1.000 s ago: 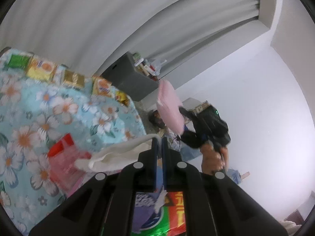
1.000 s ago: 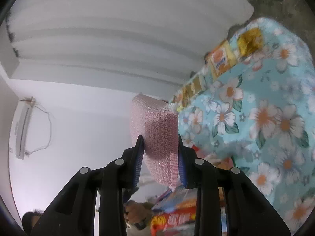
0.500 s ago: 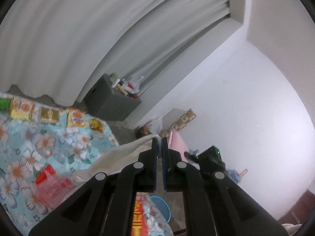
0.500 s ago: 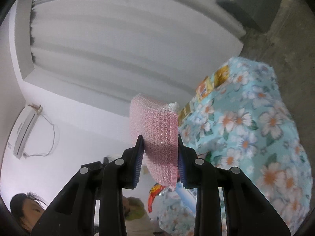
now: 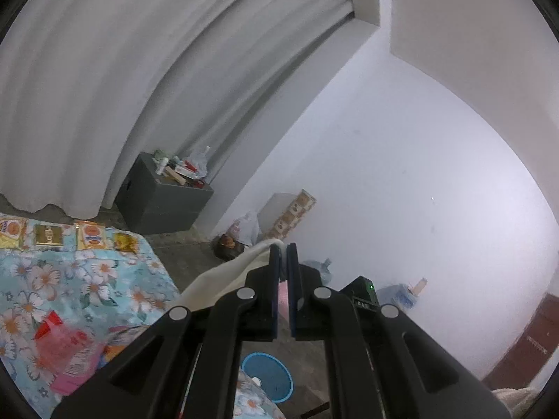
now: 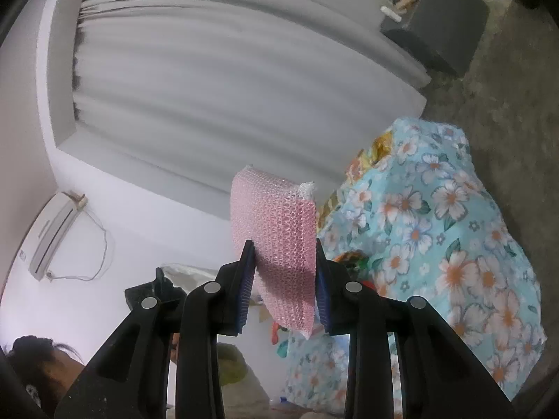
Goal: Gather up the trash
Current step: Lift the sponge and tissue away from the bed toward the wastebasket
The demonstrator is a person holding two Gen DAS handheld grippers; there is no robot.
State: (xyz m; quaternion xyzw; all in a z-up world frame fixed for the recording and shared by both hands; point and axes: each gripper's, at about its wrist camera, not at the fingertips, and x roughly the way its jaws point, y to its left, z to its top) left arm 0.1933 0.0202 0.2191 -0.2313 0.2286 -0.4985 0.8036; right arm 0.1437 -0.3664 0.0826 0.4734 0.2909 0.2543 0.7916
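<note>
Floral tablecloth (image 5: 70, 279) dropped lower, grey curtain (image 5: 122, 70), white wall (image 5: 401, 174)

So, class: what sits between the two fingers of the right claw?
A pink bubble-wrap pouch, clamped between the right claw fingers; the right wrist view shows it.

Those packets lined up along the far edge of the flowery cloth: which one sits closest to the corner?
The small crinkled gold and yellow packet, at the right end of the row in the left wrist view. The orange-and-white one and the plain gold one lie further left.
</note>
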